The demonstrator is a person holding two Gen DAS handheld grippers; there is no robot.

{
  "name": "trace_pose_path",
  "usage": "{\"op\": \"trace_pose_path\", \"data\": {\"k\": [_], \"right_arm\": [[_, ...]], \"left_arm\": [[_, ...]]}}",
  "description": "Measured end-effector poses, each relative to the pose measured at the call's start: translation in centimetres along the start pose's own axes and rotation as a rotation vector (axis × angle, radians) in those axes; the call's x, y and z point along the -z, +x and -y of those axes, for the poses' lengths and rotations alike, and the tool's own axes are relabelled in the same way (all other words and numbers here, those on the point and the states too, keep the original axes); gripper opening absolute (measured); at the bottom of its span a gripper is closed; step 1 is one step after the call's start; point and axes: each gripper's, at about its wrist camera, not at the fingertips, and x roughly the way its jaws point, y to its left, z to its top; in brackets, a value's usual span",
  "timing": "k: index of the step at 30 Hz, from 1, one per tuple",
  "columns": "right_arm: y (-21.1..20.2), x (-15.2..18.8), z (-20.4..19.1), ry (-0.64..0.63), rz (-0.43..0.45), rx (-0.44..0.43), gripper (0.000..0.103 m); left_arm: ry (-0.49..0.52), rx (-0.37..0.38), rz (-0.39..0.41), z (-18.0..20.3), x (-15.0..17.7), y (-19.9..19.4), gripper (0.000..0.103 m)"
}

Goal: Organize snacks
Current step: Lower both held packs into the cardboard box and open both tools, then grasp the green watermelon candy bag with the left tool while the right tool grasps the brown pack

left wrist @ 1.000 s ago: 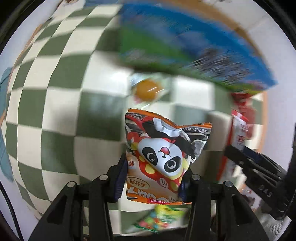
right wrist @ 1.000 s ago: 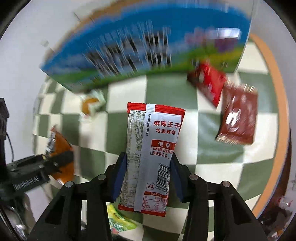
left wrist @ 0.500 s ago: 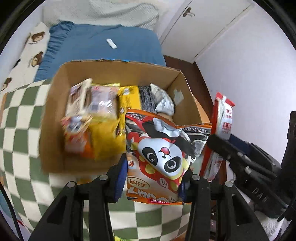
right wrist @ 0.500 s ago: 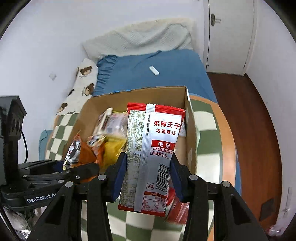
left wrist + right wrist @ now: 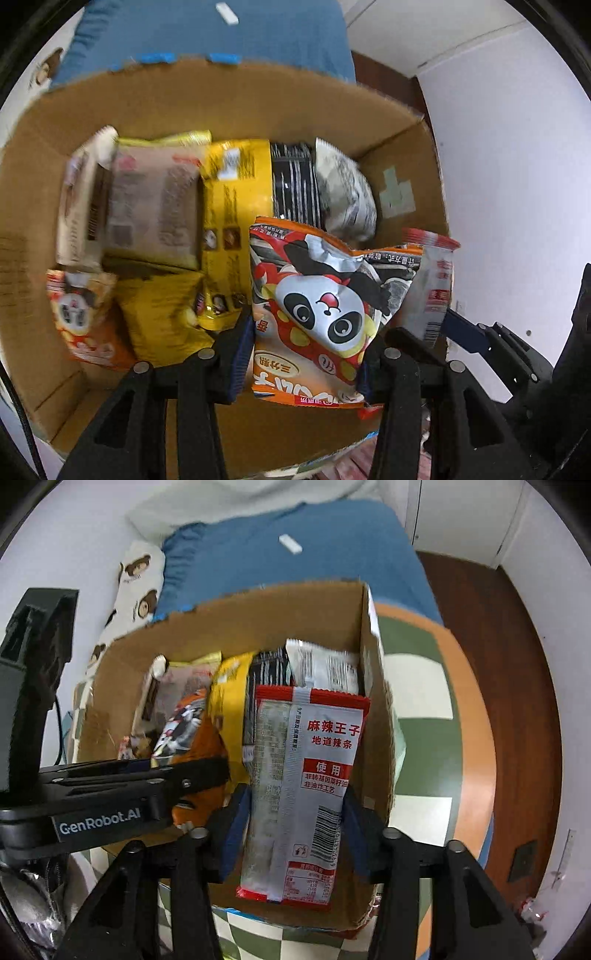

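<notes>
Both tongs now hang over the open brown cardboard box (image 5: 388, 122), no longer above the desk: left tongs (image 5: 306, 354) clamped on the orange panda snack bag (image 5: 325, 317), right tongs (image 5: 295, 830) clamped on the red-and-silver spicy-strip packet (image 5: 303, 786). Release is judged next.

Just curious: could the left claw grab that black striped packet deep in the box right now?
Probably not: the left claw is shut on the panda packet, which hangs before the black striped packet.

Right gripper (image 5: 297, 823) clamps an upright red-and-silver foil snack packet (image 5: 304, 786) over the open brown cardboard box (image 5: 236, 627), near its right wall. Left gripper (image 5: 192, 775) reaches in from the left, gripping an orange panda-print snack bag (image 5: 184, 731). Yellow, black and silver packets stand inside.
</notes>
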Motion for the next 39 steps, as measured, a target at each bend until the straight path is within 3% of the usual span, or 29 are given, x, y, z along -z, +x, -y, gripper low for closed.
{"op": "trace_pose_path", "data": {"k": [2,5,13,23,33,39], "right_arm": [[0.6,-0.1,0.2,-0.003,-0.013,0.022,0.079],[0.9,-0.2,0.6,0.010,-0.023,0.014,0.080],[0.7,-0.2,0.1,0.004,-0.025,0.025,0.091],[1.1,1.5,-1.0,0.016,0.026,0.051,0.092],[-0.7,3.9,-3.4,-0.016,0.138,0.094,0.092],[-2.7,5.7,-4.7,-0.041,0.208,0.106,0.092]], "left_arm": [[0.000,-0.004,-0.006,-0.1,-0.2,0.6,0.069],[0.016,-0.039,0.018,-0.2,-0.2,0.6,0.086],[0.020,-0.084,0.077,-1.5,0.5,-1.5,0.086],[0.052,-0.276,0.241,-4.3,3.1,-4.8,0.087],[0.068,-0.353,0.385,-5.6,7.0,-7.5,0.086],[0.078,-0.358,0.464,-5.5,9.5,-9.3,0.086]]}}
